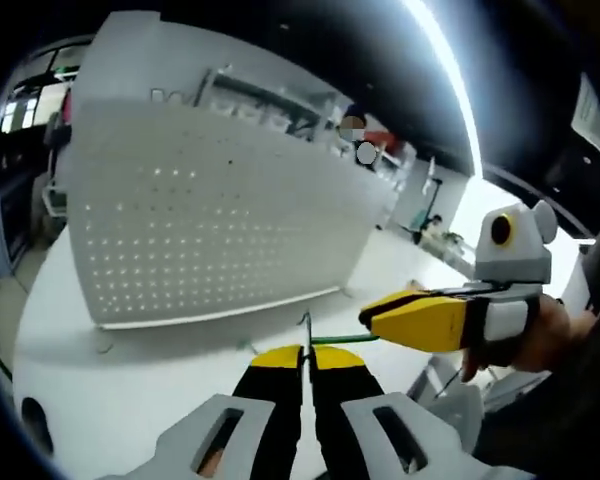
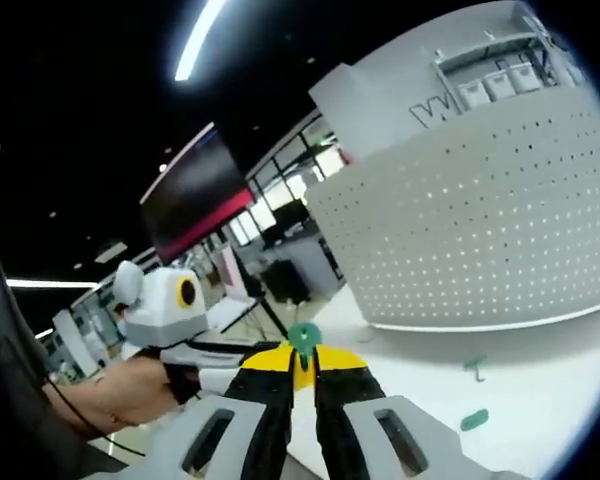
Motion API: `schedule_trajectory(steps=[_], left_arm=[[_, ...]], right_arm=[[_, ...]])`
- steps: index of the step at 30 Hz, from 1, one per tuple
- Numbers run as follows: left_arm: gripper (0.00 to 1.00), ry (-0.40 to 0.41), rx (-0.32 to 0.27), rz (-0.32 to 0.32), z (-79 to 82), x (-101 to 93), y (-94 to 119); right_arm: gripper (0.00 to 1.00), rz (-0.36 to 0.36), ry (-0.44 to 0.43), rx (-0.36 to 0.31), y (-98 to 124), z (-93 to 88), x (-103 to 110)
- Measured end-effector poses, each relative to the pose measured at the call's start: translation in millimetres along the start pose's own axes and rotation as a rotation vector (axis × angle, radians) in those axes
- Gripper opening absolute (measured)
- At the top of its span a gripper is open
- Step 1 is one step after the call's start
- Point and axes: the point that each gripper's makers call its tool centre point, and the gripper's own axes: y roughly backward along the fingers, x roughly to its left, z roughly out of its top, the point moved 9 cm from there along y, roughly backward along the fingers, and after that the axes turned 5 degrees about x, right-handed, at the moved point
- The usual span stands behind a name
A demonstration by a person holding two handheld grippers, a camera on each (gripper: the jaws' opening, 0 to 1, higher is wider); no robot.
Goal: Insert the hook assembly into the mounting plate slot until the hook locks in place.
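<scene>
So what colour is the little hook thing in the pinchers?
Green. The hook shows best in the right gripper view, pinched in the right gripper.

ceiling: dark | strip light (image 1: 450, 70) | table (image 1: 130, 380): white

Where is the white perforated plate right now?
The perforated plate stands upright on the white table, filling the left gripper view's centre-left beyond the left gripper; in the right gripper view it is upper right.
</scene>
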Motion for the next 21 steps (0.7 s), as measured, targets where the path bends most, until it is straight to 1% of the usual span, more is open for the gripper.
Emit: schedule_trajectory(steps=[4, 7, 9, 11, 13, 16, 18, 21], left_arm=[[0.01, -0.042, 0.001, -0.001, 1.0, -3.9, -2], [0.01, -0.061, -0.01, -0.006, 2.3, -6.0, -2], [0.01, -0.071, -0.018, 0.001, 3.0, -6.4, -2], [0.01, -0.074, -0.022, 0.002, 3.5, -6.2, -2], [0.01, -0.079, -0.03, 0.001, 4.7, -7.0, -2], [0.01, -0.109, -0.033, -0.008, 7.2, -11.2, -2], [0.01, -0.145, -0.03, 0.012, 7.8, -12.5, -3], [0.01, -0.146, -0.028, 0.016, 7.7, -11.1, -2]], right_arm=[[0.05, 0.001, -0.018, 0.004, -3, -1.4, -2], [0.05, -0.003, -0.024, 0.008, -4, -2.6, -2], [0.05, 0.0, -0.057, 0.001, -4, -1.9, -3], [0.04, 0.022, -0.119, 0.005, -4, -2.0, -3], [0.04, 0.031, -0.156, -0.008, -4, -1.3, -4], [0.05, 0.033, -0.174, -0.027, -4, -0.7, -4], [0.04, 0.031, -0.183, -0.023, -4, -0.7, -4], [0.04, 0.036, -0.202, -0.02, -5, -0.7, -4]])
